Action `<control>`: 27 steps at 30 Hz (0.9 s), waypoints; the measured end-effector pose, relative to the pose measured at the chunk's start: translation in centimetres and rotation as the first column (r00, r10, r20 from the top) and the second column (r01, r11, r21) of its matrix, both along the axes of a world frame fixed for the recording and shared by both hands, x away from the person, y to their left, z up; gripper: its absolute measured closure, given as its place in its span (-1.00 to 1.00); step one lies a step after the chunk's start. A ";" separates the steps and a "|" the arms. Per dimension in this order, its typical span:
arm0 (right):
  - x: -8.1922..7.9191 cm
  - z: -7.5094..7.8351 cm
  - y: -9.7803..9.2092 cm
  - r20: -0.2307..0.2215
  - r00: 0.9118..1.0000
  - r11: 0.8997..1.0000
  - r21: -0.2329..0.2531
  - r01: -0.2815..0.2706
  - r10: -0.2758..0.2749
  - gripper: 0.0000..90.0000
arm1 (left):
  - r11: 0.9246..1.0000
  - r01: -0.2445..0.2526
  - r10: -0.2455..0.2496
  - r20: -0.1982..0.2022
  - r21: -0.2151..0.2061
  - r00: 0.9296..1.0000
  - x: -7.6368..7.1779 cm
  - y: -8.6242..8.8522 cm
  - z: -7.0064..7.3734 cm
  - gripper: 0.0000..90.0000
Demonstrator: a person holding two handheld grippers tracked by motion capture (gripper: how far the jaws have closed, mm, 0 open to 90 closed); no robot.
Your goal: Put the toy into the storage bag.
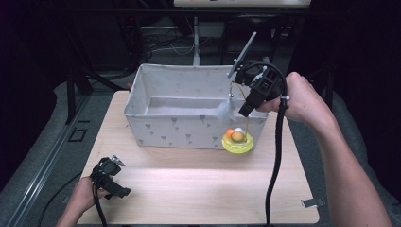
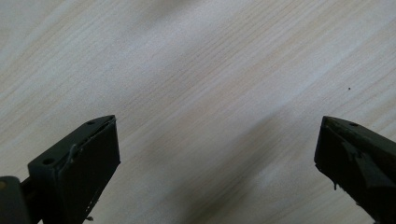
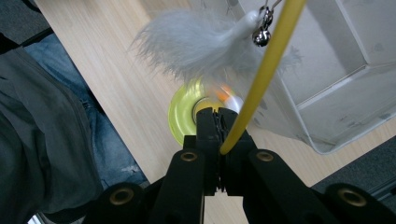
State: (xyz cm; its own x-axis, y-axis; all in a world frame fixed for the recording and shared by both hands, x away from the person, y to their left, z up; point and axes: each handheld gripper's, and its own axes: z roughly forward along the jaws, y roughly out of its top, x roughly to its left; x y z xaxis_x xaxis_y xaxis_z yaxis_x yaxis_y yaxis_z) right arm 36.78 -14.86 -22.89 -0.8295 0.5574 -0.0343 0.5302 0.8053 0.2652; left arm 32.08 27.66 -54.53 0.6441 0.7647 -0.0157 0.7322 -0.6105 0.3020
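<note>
Right gripper (image 1: pixel 246 109) is up at the near right corner of the bin (image 1: pixel 142 90), jaws clamped on a thin yellow rod (image 3: pixel 261 74). In the right gripper view the rod leaves the closed jaws and runs up and right out of frame, so its far end is cut off. A white feather tuft (image 3: pixel 196 42) with a small metal bell (image 3: pixel 259 37) hangs just past the jaw tips, blurred, and hides part of what lies beyond. Past and below the tips sits a yellow disc base (image 3: pixel 182 114) with orange and white balls (image 1: pixel 235 134) on it; in the right gripper view the balls are mostly hidden by the jaws and the feather. From the high view the base is on the table (image 1: pixel 198 189), touching or just beside the bin's front wall; cannot tell which. Whether the rod joins the base is hard to make out.

Left gripper (image 1: pixel 113 182) is at the near left of the table, held low in the left hand (image 1: pixel 85 194). Its own view shows the jaws wide apart, with bare wood grain between and beyond them. Both jaws are cut off at the frame edge. Whether the tips touch the wood, cannot tell.

The person's grey sleeve and jeans fill the left of the right gripper view.
</note>
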 end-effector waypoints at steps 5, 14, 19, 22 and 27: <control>0.1 1.4 0.2 0.016 1.000 1.000 -0.002 0.000 0.000 0.96 | 1.000 0.004 -0.004 0.001 0.003 1.000 0.0 -0.1 0.0 -0.99; 0.7 3.6 0.7 0.047 0.999 1.000 0.012 0.002 -0.003 0.96 | 1.000 0.010 -0.010 0.004 0.005 1.000 0.0 -0.2 0.0 -1.00; 1.0 4.6 1.4 0.060 0.998 1.000 0.013 -0.003 0.003 0.96 | 1.000 0.009 -0.009 0.005 0.003 1.000 -0.1 -0.2 0.0 -1.00; 1.3 5.2 1.6 0.061 0.998 1.000 0.015 0.000 -0.001 0.96 | 1.000 0.010 -0.010 0.010 0.005 1.000 -0.1 -0.1 0.0 -1.00; 1.8 6.1 1.6 0.067 0.998 0.999 0.027 0.016 -0.018 0.96 | 1.000 0.010 -0.010 0.009 0.007 1.000 -0.1 -0.1 0.0 -1.00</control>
